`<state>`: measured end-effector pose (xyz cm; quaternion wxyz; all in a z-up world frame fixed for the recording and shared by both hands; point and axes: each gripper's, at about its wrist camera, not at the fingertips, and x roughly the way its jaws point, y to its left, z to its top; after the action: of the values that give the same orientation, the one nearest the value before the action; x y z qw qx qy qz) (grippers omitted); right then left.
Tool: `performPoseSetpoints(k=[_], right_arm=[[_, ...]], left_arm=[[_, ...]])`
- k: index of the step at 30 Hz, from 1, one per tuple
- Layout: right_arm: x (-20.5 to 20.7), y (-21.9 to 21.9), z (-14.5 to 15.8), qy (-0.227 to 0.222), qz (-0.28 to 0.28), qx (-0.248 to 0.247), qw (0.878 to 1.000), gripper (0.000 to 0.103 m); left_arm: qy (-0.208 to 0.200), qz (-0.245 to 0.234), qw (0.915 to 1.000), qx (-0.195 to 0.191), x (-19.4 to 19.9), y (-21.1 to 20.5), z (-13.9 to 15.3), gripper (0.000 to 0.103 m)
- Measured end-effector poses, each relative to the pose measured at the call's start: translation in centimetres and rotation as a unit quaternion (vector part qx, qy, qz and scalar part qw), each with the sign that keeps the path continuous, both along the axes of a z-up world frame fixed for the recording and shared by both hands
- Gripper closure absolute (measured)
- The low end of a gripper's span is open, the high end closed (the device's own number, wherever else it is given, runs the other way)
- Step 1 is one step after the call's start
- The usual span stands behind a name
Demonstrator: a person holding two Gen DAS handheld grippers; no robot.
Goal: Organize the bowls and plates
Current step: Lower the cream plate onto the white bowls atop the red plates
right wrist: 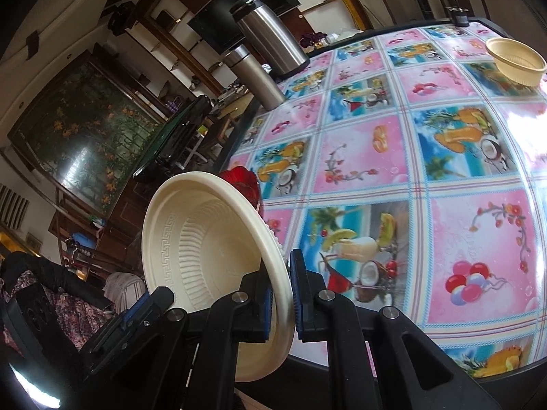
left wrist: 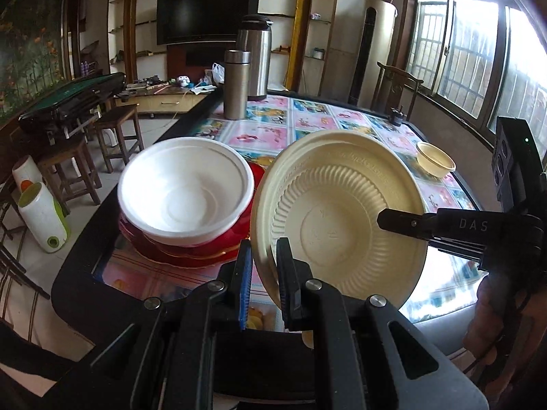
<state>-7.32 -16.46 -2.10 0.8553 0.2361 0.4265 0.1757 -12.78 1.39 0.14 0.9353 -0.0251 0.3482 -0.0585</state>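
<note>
A cream plate [left wrist: 342, 212] is held tilted on edge above the table, its ribbed underside facing the left wrist camera. My left gripper [left wrist: 264, 273] is shut on its near rim. In the right wrist view the same cream plate [right wrist: 205, 239] shows its hollow side, and my right gripper [right wrist: 283, 302] is shut on its rim. The right gripper's fingertip [left wrist: 393, 220] lies against the plate's right side. Left of the plate, a white bowl [left wrist: 184, 188] sits on a stack of red plates [left wrist: 218, 242]. A small cream bowl [left wrist: 435, 162] stands far right on the table.
The table [right wrist: 359, 153] has a pink and blue patterned cover. Two steel flasks [left wrist: 236, 83] stand at its far left edge. Wooden stools [left wrist: 116, 130] and a white canister [left wrist: 41, 215] are on the floor to the left. A hand [left wrist: 489, 307] holds the right gripper.
</note>
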Motion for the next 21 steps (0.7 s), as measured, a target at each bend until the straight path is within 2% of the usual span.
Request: performPoseSetpoints(k=[21], right_arm=[[7.3, 9.7, 2.7, -0.009, 0.059, 0.004, 0.998, 0.092]], left_arm=[[-0.018, 0.085, 0.9962, -0.003, 4.5, 8.1, 2.1, 0.091]])
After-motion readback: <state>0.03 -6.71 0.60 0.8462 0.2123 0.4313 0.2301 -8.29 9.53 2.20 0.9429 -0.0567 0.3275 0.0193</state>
